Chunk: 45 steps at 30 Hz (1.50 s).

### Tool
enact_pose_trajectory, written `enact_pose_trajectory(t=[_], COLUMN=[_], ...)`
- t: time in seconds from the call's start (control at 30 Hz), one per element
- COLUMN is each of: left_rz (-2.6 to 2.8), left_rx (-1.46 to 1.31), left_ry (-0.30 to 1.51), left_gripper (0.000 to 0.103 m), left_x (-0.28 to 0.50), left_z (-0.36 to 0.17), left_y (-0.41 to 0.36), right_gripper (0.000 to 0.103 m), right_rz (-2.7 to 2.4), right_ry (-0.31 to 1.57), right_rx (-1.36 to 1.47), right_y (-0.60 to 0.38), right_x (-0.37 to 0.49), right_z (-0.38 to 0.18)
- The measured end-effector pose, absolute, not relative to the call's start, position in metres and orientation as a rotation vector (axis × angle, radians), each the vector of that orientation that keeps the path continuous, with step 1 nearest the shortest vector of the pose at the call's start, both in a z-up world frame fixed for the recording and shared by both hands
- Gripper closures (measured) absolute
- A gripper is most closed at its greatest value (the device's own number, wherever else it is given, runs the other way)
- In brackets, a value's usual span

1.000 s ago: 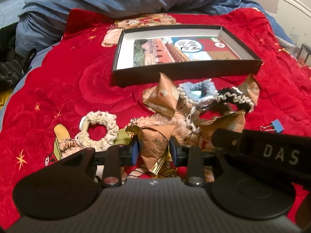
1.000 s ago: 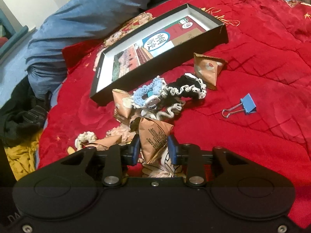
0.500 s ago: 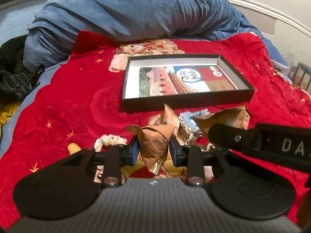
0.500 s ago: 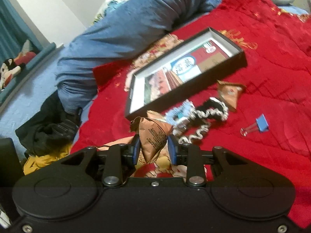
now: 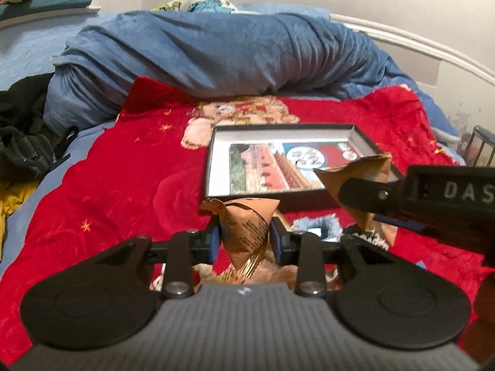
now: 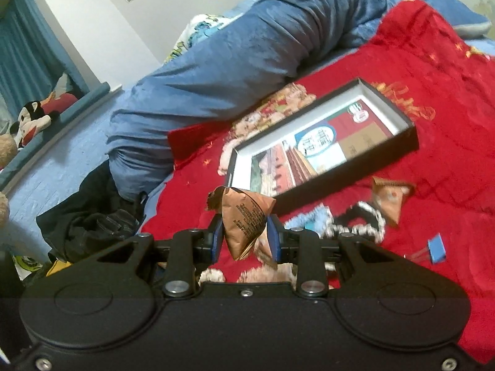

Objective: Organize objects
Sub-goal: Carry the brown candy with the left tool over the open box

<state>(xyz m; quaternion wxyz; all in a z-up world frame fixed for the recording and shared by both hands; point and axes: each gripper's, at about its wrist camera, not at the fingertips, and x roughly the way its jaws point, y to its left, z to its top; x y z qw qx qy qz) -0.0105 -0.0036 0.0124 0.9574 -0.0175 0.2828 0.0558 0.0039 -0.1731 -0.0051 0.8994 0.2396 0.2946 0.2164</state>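
My left gripper [image 5: 245, 238] is shut on a brown triangular snack packet [image 5: 246, 232], held above the red blanket in front of the open black box [image 5: 216, 151]. My right gripper [image 6: 244, 235] is shut on another brown snack packet [image 6: 244, 219]; it also shows in the left wrist view [image 5: 359, 173], over the box's near right corner. The box [image 6: 355, 173] has a picture card on its floor. A third brown packet [image 6: 391, 199], a blue scrunchie [image 6: 309, 221], a black-and-white scrunchie [image 6: 362, 219] and a blue binder clip [image 6: 436, 249] lie on the blanket.
A rolled blue duvet [image 5: 216, 52] lies behind the box. Dark clothes [image 5: 21, 142] are heaped at the left bed edge. A white bed rail [image 5: 417, 46] runs at the far right. A plush toy [image 6: 31, 117] sits on a ledge.
Both grippers have risen and moved toward the box with their packets still held. The scrunchie pile has dropped low in both views.
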Motion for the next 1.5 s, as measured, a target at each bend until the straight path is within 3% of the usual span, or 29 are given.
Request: enact_pose_trajectory(t=[0.4,0.7,1.5], left_rz=[0.105,0.131,0.130], left_rx=[-0.077,-0.092,-0.074], left_ry=[0.461,0.449,0.551], left_gripper=[0.066,0.066,0.066], left_x=[0.009,0.036,0.116], left_z=[0.039,0.044,-0.002], left_y=[0.003,0.012,0.010], right_gripper=[0.074,0.074,0.074], right_rz=[0.534,0.526,0.393], right_ry=[0.512,0.555,0.609], right_rx=[0.467,0.536,0.491], right_y=[-0.186,-0.208,-0.172], right_x=[0.024,0.067,0.141], right_z=[0.019,0.009,-0.039])
